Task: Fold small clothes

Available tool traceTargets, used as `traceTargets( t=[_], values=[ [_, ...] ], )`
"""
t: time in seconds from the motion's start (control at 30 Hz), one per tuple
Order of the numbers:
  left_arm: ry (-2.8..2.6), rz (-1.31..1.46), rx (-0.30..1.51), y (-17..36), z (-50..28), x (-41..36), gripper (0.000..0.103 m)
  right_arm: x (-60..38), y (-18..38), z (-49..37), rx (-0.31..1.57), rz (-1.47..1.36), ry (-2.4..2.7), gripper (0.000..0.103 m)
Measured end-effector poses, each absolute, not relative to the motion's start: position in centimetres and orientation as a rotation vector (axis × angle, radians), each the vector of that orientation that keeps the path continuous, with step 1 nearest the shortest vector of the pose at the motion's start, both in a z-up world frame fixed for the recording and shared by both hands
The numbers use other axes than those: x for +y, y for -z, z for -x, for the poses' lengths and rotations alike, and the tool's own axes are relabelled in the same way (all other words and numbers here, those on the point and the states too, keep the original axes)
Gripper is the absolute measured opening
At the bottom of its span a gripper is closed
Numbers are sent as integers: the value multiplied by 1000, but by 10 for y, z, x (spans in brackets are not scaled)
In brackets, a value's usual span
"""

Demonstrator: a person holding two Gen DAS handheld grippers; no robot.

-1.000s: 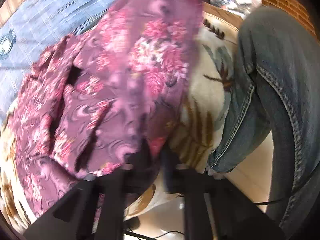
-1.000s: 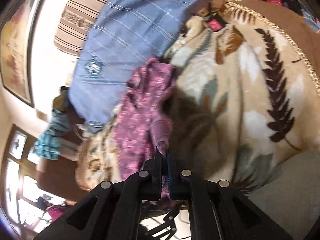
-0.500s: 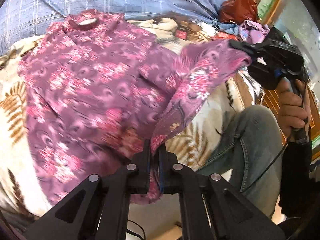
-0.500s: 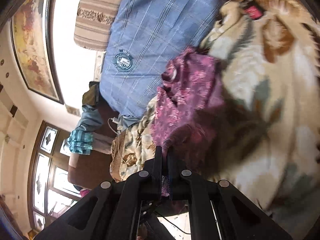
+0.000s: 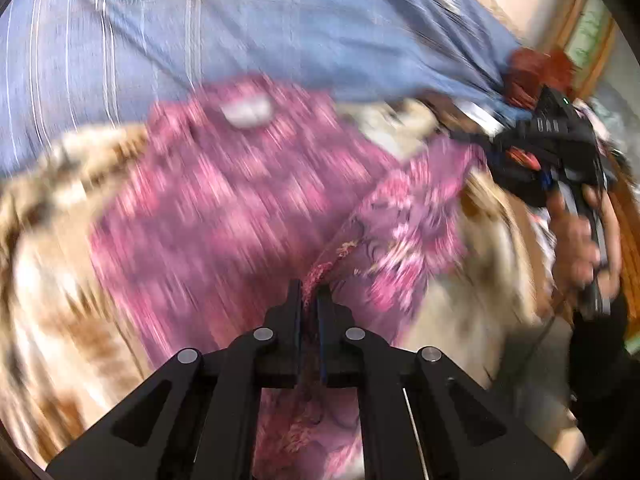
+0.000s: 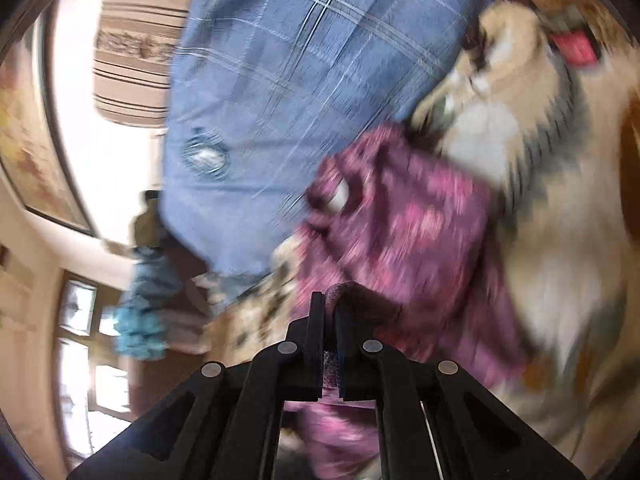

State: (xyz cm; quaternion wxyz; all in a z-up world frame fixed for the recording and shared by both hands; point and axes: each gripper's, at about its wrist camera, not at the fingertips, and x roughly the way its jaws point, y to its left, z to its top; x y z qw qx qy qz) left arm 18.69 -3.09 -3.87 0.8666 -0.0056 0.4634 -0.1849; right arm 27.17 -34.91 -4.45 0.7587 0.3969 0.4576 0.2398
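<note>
Purple floral garment (image 5: 240,216) is spread on the leaf-print blanket (image 5: 48,248), collar label toward the blue checked cover (image 5: 280,32). Left gripper (image 5: 310,294): fingers pressed together, a hem edge pinched between them. Right gripper (image 6: 329,306): fingers likewise clamped on a fold of the same garment (image 6: 400,232); in the left wrist view it is seen at right (image 5: 480,140), gripped by a hand (image 5: 580,240), with a corner of the cloth held above the blanket. Both views are motion-blurred.
</note>
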Motion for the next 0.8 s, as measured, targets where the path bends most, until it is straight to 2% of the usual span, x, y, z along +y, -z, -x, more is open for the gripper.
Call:
traceTargets(
  t=[0.2, 0.27, 0.33, 0.4, 0.47, 0.5, 0.57, 0.6, 0.63, 0.7, 0.8],
  values=[
    [290, -101, 977, 32, -340, -57, 4, -342, 47, -381, 1004, -817, -409, 4],
    [291, -8, 1016, 42, -382, -53, 4, -343, 53, -411, 1004, -825, -374, 4],
    [268, 106, 1098, 65, -422, -47, 9, -341, 69, -447, 1026, -784, -323, 5],
    [232, 167, 1178, 79, -428, -39, 9, -335, 92, -470, 1089, -762, -292, 10],
    [273, 177, 1133, 73, -415, -33, 15, -324, 115, -486, 1227, -697, -304, 11],
    [289, 160, 1101, 64, -402, -28, 21, -321, 114, -485, 1231, -656, -309, 14],
    [301, 157, 1036, 47, -381, -17, 44, -316, 99, -473, 1173, -546, -324, 33],
    [300, 168, 997, 37, -367, -8, 63, -315, 84, -459, 1107, -478, -335, 51],
    [295, 195, 960, 28, -354, 2, 68, -315, 76, -451, 1065, -452, -339, 65],
    [311, 239, 927, 8, -340, 21, 68, -320, 64, -424, 980, -481, -367, 67],
    [196, 245, 920, -3, -312, 49, 70, -319, 67, -406, 1047, -578, -439, 67]
  ],
)
